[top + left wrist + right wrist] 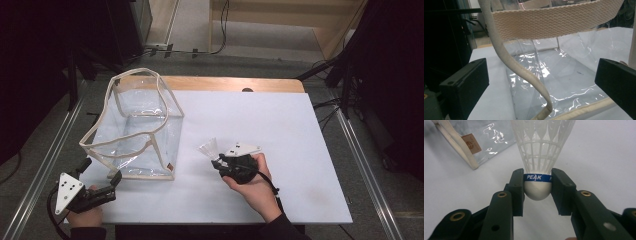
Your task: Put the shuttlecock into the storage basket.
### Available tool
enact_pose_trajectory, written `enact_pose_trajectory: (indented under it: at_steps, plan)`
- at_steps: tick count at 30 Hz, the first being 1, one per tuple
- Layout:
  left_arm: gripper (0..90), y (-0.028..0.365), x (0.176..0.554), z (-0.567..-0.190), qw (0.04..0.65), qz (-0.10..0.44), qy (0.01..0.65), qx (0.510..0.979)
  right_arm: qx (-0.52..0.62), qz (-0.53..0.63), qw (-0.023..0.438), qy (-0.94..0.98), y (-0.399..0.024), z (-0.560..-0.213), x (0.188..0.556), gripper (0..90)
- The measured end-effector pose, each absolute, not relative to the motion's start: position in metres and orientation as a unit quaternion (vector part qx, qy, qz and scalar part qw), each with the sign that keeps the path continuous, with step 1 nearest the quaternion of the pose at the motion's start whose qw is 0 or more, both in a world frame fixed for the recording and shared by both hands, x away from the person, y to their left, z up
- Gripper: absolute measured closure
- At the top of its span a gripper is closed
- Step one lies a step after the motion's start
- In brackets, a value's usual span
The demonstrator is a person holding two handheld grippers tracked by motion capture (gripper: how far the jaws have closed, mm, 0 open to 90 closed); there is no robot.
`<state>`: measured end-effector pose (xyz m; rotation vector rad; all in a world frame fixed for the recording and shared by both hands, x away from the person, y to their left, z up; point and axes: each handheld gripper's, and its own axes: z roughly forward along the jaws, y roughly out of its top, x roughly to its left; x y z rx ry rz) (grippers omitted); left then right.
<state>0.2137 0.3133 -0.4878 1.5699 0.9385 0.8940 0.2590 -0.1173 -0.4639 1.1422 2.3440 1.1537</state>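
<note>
White tabletop, grey floor beyond.

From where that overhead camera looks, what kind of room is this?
Probably a lab or workshop bench set up for recording. A white table sits between metal rails, cables trail across the floor, and dark equipment stands flank it.

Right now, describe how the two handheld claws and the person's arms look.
The left claw is black with square, blocky pads, a grey three-cornered plate with small holes on top, and a black cable looping behind it. The right claw is also black, with brass-ringed screw holes along its fingers, a grey plate and a trailing black cable. Both sleeves are dark.
</note>
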Motion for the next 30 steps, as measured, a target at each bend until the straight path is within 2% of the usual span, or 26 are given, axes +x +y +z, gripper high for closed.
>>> enact_pose_trajectory:
  at_steps: [30]
  plan:
    - [0.0,0.313,0.214,-0.488,0.526,0.372,0.392,0.657,0.379,0.428,0.163,0.804,-0.111,-0.447,0.261,62.8]
